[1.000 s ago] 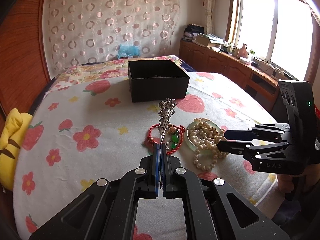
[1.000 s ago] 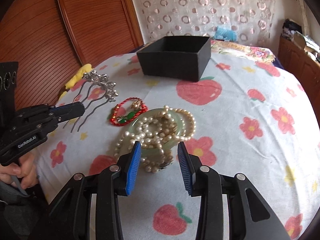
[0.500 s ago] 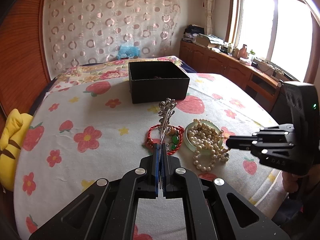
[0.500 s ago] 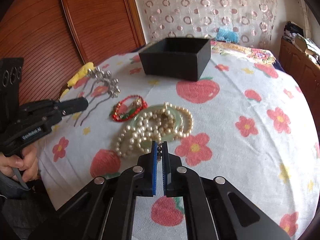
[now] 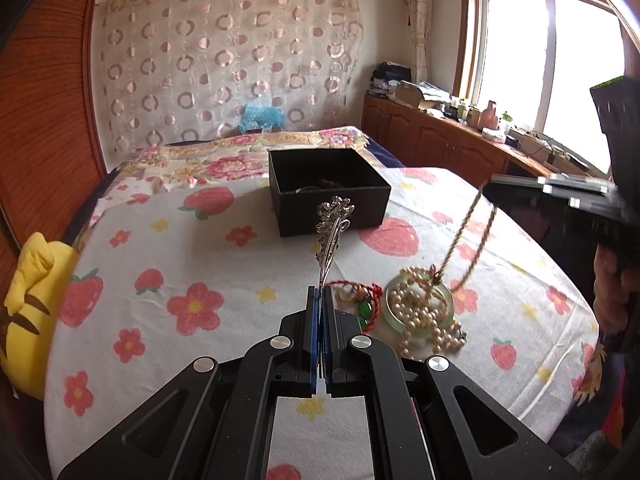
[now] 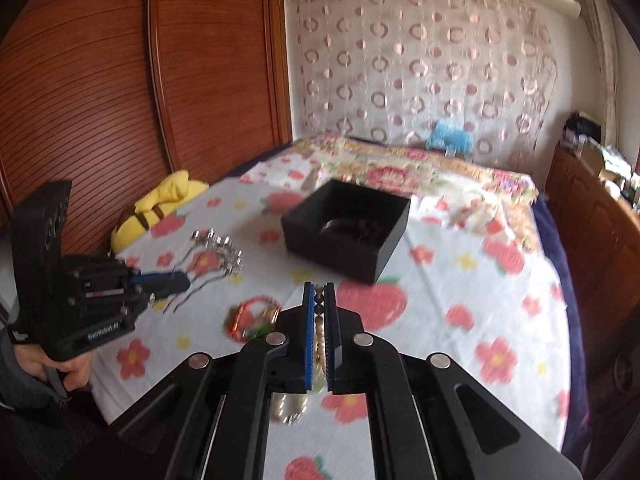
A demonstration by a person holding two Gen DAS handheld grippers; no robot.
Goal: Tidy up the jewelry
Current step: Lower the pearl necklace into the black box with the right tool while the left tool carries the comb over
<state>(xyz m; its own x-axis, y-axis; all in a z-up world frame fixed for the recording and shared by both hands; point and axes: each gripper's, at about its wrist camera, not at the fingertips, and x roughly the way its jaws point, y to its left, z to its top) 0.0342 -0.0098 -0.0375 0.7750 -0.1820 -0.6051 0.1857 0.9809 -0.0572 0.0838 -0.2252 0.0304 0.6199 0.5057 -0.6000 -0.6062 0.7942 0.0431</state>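
Left gripper (image 5: 320, 300) pinched tight on the prongs of an ornate silver metal hair comb (image 5: 333, 224), held level above the bed, decorated head pointing toward the open black cardboard box (image 5: 328, 190). Seen from the right wrist camera as well: comb (image 6: 216, 250) fanned out ahead of the blue pads, off the sheet.

Right gripper (image 6: 319, 300) clamped on a strand of the cream pearl bead necklace (image 5: 424, 312), a few beads showing between the pads. Strand pulled up taut and blurred toward the gripper, the remainder heaped on the pale green jade bangle (image 5: 418, 308) lying flat on the white strawberry-and-flower bedsheet (image 5: 192, 248).

Just left of the bangle, touching it or nearly so: red braided cord bracelet with a green stone (image 5: 362, 304), flat on the sheet. Black box farther back, some dark items inside, too dim to identify. Yellow plush toy (image 5: 24, 312) at the left edge of the bed, well apart from the jewelry.
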